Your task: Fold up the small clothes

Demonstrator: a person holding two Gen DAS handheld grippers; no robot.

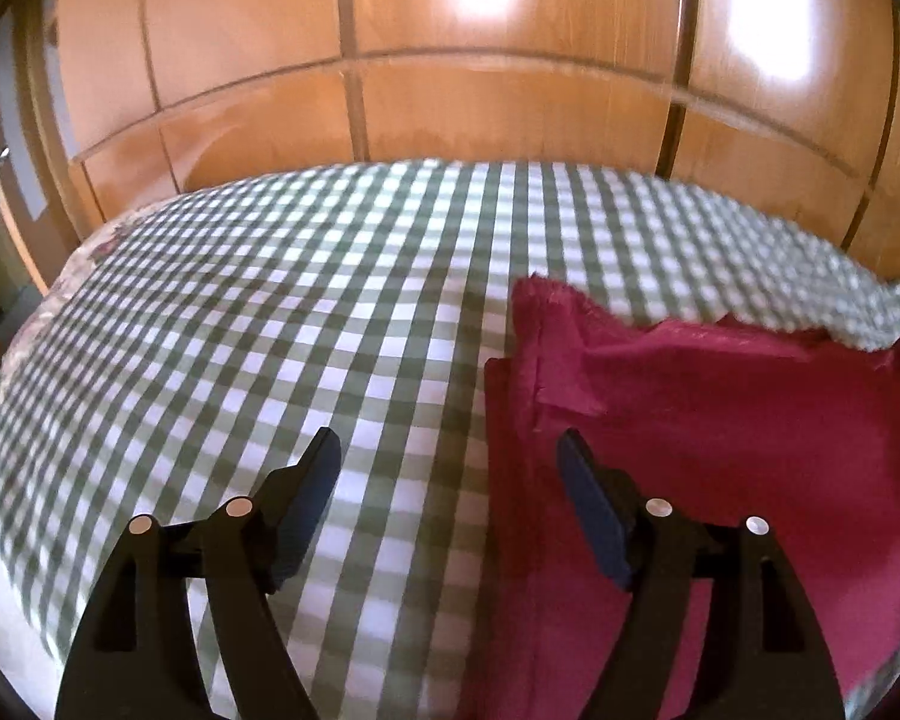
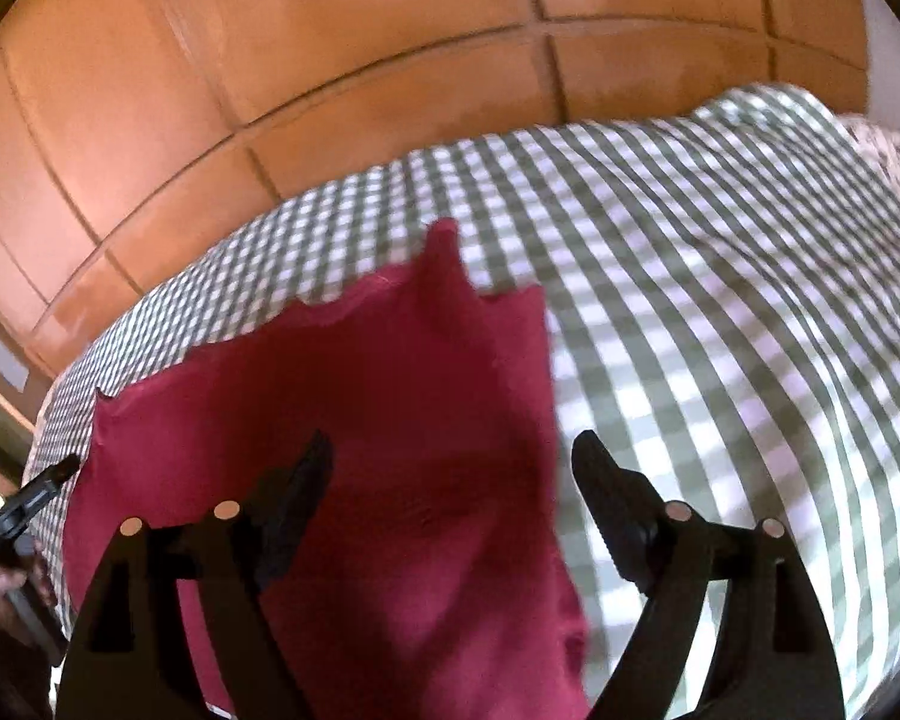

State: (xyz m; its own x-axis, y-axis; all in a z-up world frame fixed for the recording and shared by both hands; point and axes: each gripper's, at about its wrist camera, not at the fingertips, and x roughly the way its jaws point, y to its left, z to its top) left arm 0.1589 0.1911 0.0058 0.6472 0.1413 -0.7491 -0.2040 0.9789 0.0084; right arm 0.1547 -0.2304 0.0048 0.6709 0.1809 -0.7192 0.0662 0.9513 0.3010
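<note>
A dark red cloth (image 1: 720, 450) lies spread flat on the green-and-white checked bed cover (image 1: 270, 330), its far corner folded over. My left gripper (image 1: 447, 450) is open above the cloth's left edge, one finger over the cloth and one over the cover, holding nothing. In the right wrist view the same red cloth (image 2: 360, 390) fills the lower left. My right gripper (image 2: 453, 444) is open and straddles the cloth's right edge without pressing on it. At that view's left edge, a hand (image 2: 6, 594) holds the left gripper, of which one finger (image 2: 42, 489) shows.
Orange-brown wooden wardrobe doors (image 1: 450, 60) stand close behind the bed's far edge. A flowered fabric (image 2: 894, 150) shows at the bed's corner. The checked cover (image 2: 750, 330) stretches wide on both sides of the cloth.
</note>
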